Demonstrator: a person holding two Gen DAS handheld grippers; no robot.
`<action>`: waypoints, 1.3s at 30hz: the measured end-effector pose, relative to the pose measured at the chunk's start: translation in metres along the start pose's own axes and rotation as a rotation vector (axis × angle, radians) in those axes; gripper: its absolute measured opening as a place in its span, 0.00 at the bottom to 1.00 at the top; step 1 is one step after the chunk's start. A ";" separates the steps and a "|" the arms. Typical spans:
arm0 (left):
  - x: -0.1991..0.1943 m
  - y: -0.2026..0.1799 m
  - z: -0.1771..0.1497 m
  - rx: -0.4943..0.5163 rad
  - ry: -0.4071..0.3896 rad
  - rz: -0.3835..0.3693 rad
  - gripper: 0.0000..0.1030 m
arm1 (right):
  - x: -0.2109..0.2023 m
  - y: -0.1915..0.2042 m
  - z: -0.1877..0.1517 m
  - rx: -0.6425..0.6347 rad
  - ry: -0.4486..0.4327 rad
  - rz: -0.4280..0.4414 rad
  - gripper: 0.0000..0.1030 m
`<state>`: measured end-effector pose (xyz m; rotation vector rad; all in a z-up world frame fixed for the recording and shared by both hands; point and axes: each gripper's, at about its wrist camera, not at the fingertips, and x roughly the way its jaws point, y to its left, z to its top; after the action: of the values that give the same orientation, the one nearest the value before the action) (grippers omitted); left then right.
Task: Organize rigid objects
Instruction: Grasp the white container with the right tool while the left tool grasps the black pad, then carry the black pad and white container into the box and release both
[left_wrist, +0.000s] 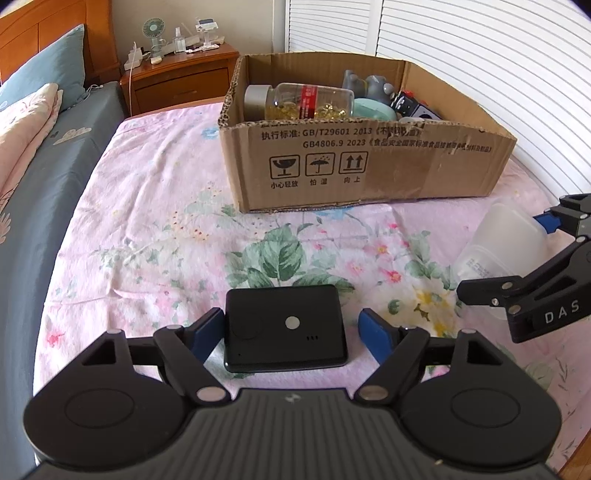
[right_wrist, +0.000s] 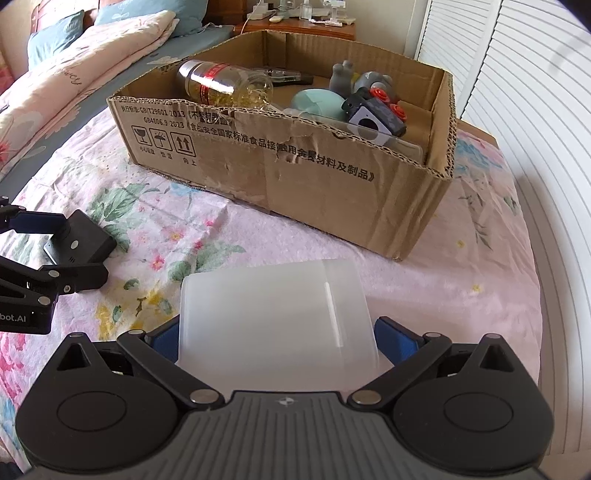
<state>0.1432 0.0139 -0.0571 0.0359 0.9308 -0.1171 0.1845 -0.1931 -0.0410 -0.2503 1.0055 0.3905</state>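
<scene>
A flat black device (left_wrist: 284, 328) lies on the flowered bedspread (left_wrist: 155, 229). It sits between the blue pads of my left gripper (left_wrist: 291, 321), which is open: the left pad is against its edge and the right pad stands clear of it. From the right wrist view the same device (right_wrist: 92, 236) shows at the far left inside the left gripper (right_wrist: 83, 247). My right gripper (right_wrist: 277, 332) is shut on a frosted white plastic container (right_wrist: 273, 317), which is tilted. The container (left_wrist: 498, 243) also shows at the right edge of the left wrist view.
An open cardboard box (left_wrist: 369, 166) stands ahead on the bed with a capsule bottle (left_wrist: 306, 101), grey toy figures (left_wrist: 369, 86), a mint-green object and a black toy inside. A wooden nightstand (left_wrist: 181, 74) and pillows lie beyond on the left. White louvred doors (left_wrist: 480, 55) stand on the right.
</scene>
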 end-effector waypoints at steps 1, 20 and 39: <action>0.000 0.000 0.000 -0.001 0.000 0.001 0.77 | 0.000 0.000 0.000 -0.005 0.001 0.001 1.00; -0.001 0.004 0.003 0.015 0.016 -0.017 0.70 | -0.008 0.008 0.008 -0.096 0.052 -0.025 0.92; -0.009 0.005 0.010 0.149 0.062 -0.112 0.67 | -0.033 0.018 0.012 -0.162 0.011 -0.018 0.84</action>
<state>0.1464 0.0188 -0.0439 0.1259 0.9850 -0.2901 0.1705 -0.1792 -0.0071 -0.4071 0.9826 0.4554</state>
